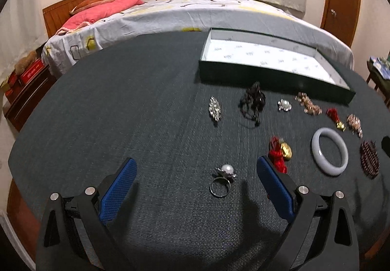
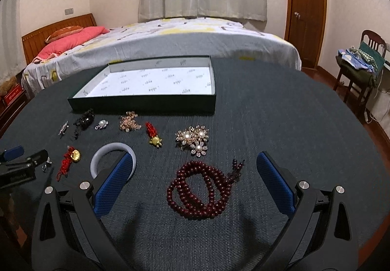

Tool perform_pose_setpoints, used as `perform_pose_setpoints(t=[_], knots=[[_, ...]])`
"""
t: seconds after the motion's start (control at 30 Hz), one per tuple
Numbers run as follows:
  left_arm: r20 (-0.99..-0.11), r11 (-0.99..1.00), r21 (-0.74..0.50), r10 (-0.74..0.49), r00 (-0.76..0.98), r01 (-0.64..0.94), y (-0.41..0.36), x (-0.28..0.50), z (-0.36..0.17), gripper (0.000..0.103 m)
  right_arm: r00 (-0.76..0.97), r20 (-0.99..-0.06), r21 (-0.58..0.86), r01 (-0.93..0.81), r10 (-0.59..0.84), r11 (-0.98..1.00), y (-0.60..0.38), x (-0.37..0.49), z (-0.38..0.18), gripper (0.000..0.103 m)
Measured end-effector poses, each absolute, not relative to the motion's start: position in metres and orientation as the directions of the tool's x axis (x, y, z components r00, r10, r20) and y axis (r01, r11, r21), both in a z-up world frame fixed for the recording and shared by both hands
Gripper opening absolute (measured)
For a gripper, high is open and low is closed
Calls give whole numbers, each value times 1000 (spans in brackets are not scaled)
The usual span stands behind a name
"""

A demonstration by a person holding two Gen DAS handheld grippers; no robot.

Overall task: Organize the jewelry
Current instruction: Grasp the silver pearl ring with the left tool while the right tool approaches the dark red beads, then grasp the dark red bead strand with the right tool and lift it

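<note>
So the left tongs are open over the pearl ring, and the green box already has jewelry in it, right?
Not quite. The left tongs are open over the pearl ring, but the green box has no jewelry in it; the right wrist view shows only its printed lining.

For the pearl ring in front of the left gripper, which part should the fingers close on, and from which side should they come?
Grip the pearl ring at its pearl head, probably from above. The band lies nearly flat on the dark cloth, leaving little to pinch, while the pearl cluster at the far end stands higher. The left gripper is open with the ring between its fingers, so lowering and closing across the pearl looks simplest.
</note>
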State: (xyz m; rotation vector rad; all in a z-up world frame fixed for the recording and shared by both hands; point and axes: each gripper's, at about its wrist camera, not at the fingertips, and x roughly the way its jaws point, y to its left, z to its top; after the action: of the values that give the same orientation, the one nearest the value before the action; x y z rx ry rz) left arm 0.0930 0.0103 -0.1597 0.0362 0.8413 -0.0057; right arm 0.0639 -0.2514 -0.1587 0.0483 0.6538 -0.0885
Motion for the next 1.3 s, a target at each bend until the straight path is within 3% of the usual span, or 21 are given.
perform_pose_setpoints(t=[0.03,0.1,0.43,0.97,1.3], knots=[[-749,999,33,10,663,22,10,93,-162,92,786,-615,16,97,-67,995,-251,65,-161,99],[-759,999,29,6,651,25,10,94,-167,67,777,-626,18,96,-63,995,-252,68,-164,99],[-756,998,32,-7,655,47,8,91,-173,63,765,-641,29,94,-54,995,-252,71,-166,99],[-742,992,35,-57,668,124,-2,88,-173,23,762,-646,41,98,-49,994,-255,70,-165,99],[-745,995,4,-65,664,102,5,91,-171,22,751,-658,29,104,-60,994,-257,75,-169,99]])
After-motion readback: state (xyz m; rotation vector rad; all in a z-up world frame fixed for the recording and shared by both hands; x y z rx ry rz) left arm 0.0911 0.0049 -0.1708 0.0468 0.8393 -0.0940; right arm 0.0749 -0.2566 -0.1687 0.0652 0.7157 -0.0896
